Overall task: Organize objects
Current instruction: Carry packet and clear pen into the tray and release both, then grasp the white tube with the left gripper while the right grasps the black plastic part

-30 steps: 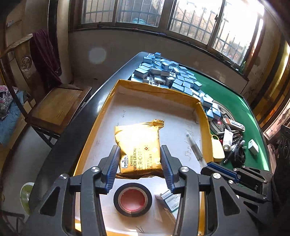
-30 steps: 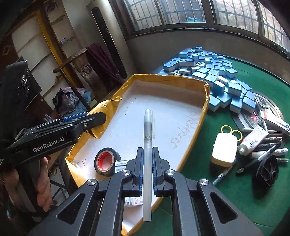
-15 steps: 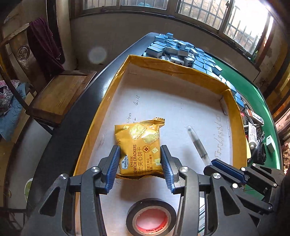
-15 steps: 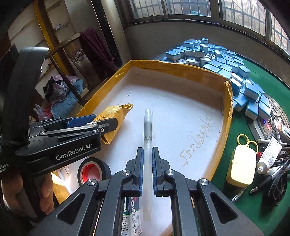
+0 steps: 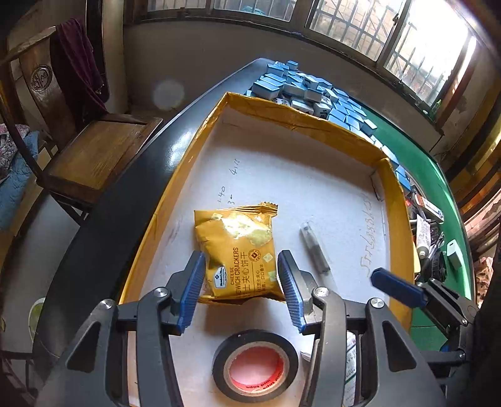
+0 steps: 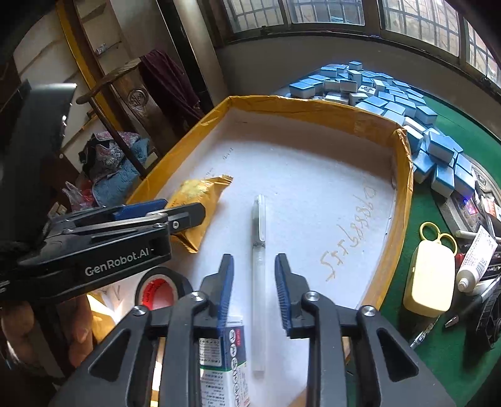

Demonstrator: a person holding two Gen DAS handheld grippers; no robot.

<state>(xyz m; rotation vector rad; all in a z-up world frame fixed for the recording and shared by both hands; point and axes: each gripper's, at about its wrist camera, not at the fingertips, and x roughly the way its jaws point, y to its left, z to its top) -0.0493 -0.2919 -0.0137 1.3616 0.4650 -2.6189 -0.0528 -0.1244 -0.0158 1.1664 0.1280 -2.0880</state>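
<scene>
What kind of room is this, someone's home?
Probably a lived-in home's games room: a green-felt table heaped with blue mahjong tiles, a wooden chair nearby, and barred windows.

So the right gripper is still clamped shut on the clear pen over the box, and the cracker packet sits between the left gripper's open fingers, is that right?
Not quite. The right gripper is open: in the right wrist view its fingers stand apart on either side of the clear pen, which lies loose on the floor of the box. The rest holds: the cracker packet sits between the open fingers of the left gripper.
</scene>
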